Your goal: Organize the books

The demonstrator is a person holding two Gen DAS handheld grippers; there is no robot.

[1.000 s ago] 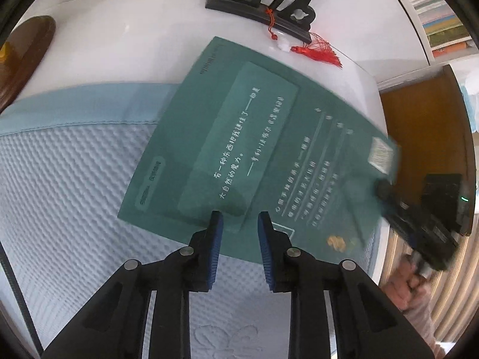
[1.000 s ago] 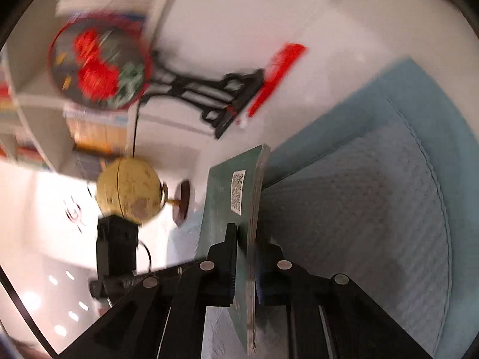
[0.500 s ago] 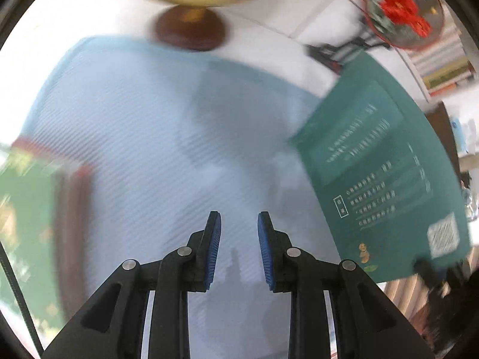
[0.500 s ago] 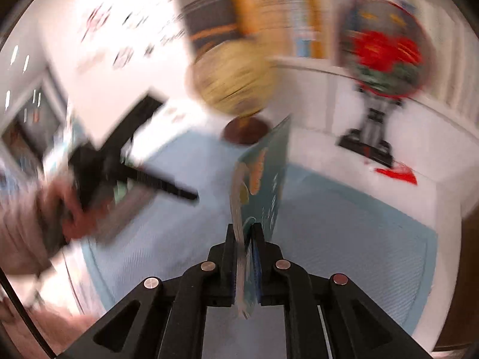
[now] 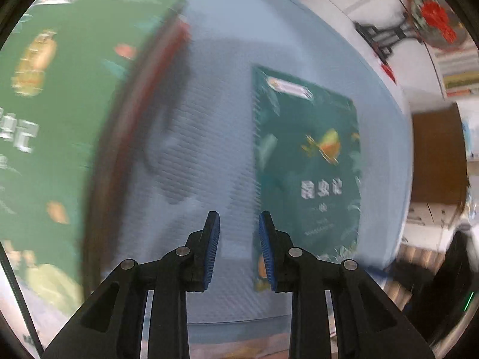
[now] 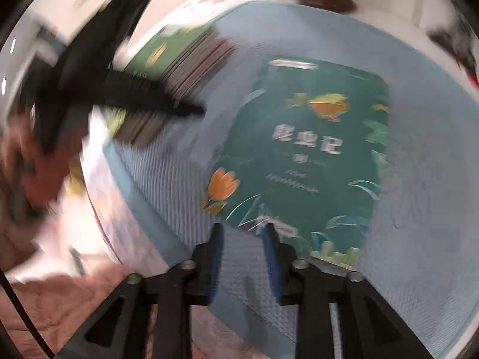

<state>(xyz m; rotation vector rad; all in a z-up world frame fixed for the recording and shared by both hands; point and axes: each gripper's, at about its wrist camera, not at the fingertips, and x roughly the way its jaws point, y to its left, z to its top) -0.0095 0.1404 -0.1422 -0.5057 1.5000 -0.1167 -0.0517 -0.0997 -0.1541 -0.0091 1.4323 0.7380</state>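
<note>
Left tool [image 5: 238, 245] empty, right tool [image 6: 243, 254] just opened

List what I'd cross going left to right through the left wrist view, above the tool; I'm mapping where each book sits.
Stack of books with a light green cover on top → bare blue textured mat → dark teal book lying flat, front cover up → brown wooden furniture beyond the white table edge.
</note>
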